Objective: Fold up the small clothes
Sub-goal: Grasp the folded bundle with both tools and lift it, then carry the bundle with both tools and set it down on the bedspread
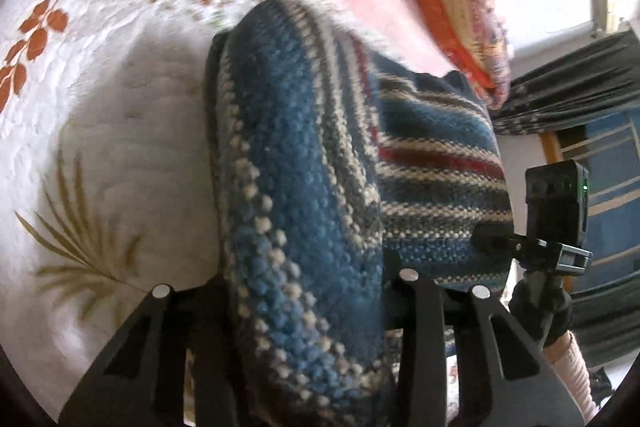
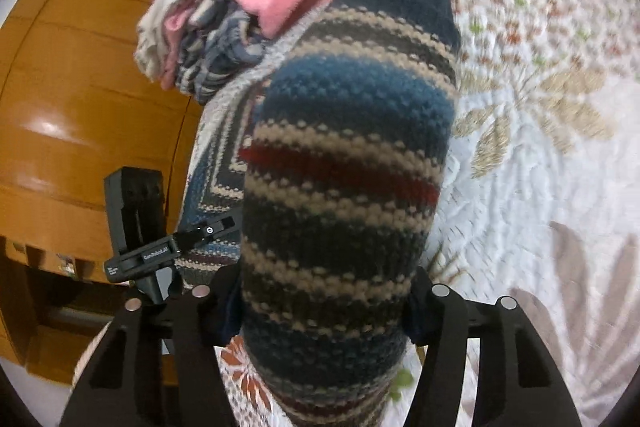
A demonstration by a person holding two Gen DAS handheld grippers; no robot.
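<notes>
Both tongs, left (image 1: 316, 291) and right (image 2: 320, 297), clamp a striped knit (image 2: 344, 163) above a floral quilt (image 1: 100, 107); wooden wardrobe (image 2: 80, 115) behind.

Quilt (image 2: 540, 187) open rightward; clothes pile (image 2: 224, 11) blocks far-left, perhaps touching sweater (image 2: 344, 155)

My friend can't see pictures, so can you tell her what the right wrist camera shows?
A striped knitted sweater in blue, cream, grey and red fills the middle, held between the fingers of the right gripper above a white flowered bedspread. A pile of pink and striped clothes lies behind, and the left gripper grips the sweater's other side.
</notes>
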